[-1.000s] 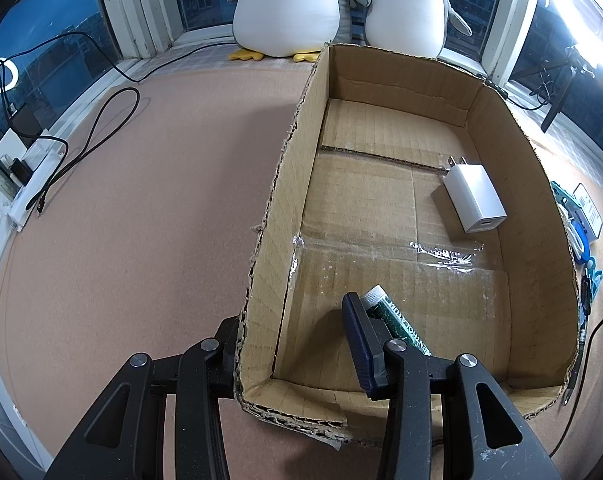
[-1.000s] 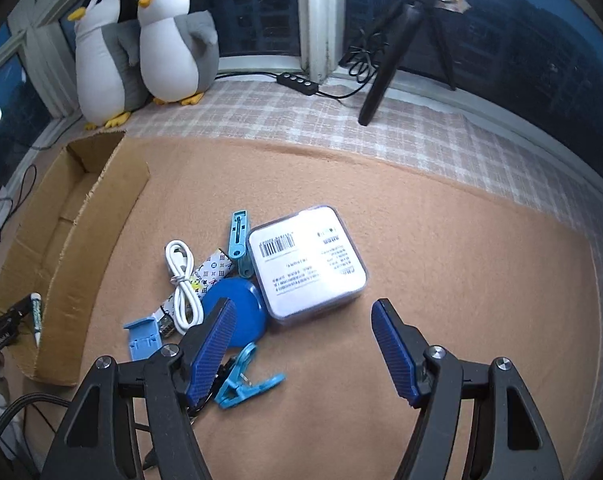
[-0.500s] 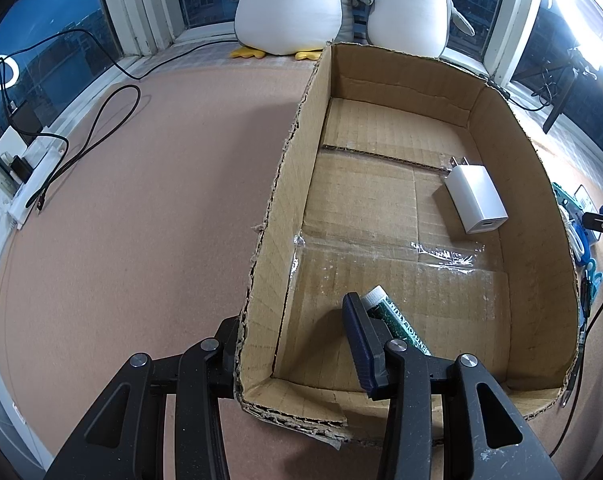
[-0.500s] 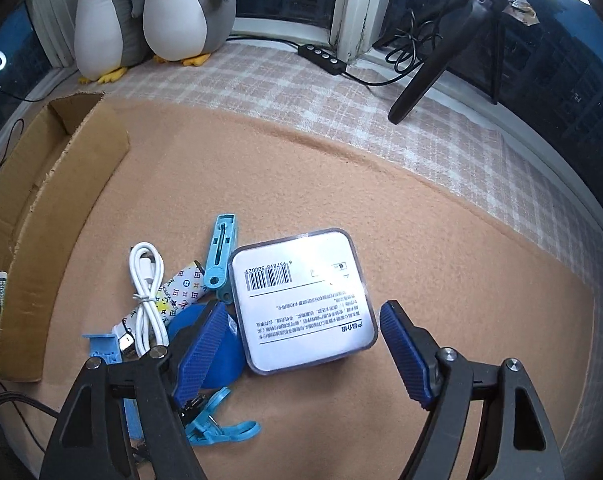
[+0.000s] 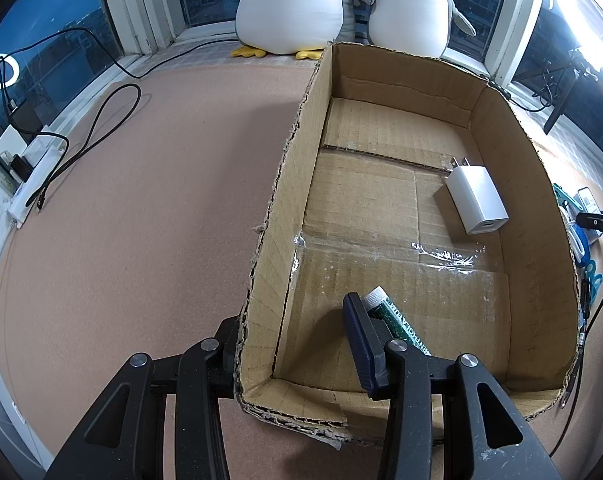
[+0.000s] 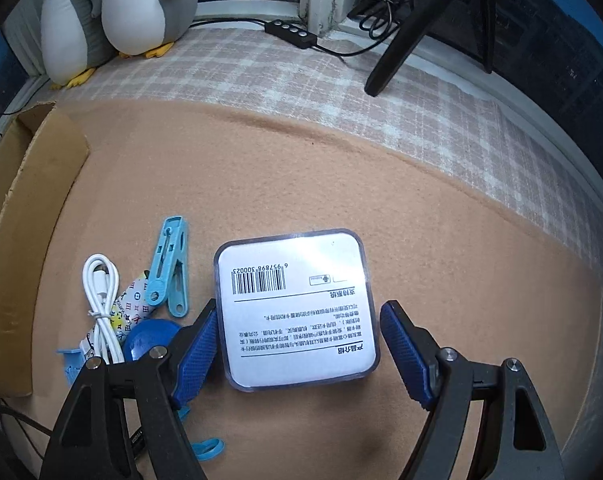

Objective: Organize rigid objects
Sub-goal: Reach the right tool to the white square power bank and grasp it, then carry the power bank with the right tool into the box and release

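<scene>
Since a second ago the right gripper [image 6: 297, 354] has closed in on the white square case [image 6: 295, 306] — its fingers, just widened, straddle it without pressing. Left of those fingers lie a blue clothespin [image 6: 169, 266] and white cable [image 6: 101, 304]. Left gripper [image 5: 297, 344] stays clenched on the cardboard box [image 5: 279, 208] wall — a green tube [image 5: 397, 322] beside its inner finger.

Green tube [image 5: 397, 322] lower end hidden behind claw.

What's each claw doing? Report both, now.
Left claw: closed on the box wall.
Right claw: open, has just been opening; the case sits between its fingers, not gripped.
</scene>
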Demonstrator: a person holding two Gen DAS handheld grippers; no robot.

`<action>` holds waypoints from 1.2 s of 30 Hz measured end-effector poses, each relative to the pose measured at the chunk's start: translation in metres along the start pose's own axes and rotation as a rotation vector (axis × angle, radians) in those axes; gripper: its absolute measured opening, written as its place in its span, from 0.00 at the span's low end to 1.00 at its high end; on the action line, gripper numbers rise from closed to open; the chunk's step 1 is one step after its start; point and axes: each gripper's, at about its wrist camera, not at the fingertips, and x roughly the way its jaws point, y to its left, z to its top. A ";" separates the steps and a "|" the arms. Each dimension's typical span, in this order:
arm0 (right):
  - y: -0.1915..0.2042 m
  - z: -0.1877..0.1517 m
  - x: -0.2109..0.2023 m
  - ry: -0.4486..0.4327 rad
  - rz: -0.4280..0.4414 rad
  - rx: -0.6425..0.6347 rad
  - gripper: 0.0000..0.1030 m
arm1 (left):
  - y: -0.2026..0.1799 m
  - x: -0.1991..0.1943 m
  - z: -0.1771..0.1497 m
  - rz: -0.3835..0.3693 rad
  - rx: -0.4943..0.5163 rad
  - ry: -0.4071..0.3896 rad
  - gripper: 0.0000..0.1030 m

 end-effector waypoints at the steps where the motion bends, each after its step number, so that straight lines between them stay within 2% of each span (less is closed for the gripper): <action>1: -0.002 0.000 0.001 -0.002 0.004 0.008 0.73 | 0.000 0.000 0.000 0.000 0.000 0.001 0.44; 6: -0.005 -0.003 0.002 -0.014 0.012 0.031 0.73 | 0.001 0.000 0.000 0.000 0.001 0.000 0.44; 8: -0.004 -0.003 0.001 -0.022 0.019 0.033 0.68 | 0.000 0.000 0.000 0.000 0.001 0.000 0.44; 14: -0.002 -0.006 -0.003 -0.038 0.013 0.050 0.67 | 0.001 0.000 0.000 -0.001 0.000 0.001 0.44; 22: -0.003 -0.007 -0.039 -0.120 0.047 0.087 0.65 | 0.002 0.001 0.001 -0.004 -0.003 0.000 0.44; 29: 0.064 0.012 -0.089 -0.230 0.131 -0.007 0.65 | 0.002 0.002 0.002 -0.003 -0.002 -0.001 0.44; 36: 0.147 0.024 -0.111 -0.282 0.229 -0.134 0.65 | 0.001 0.002 0.002 -0.001 -0.004 -0.004 0.44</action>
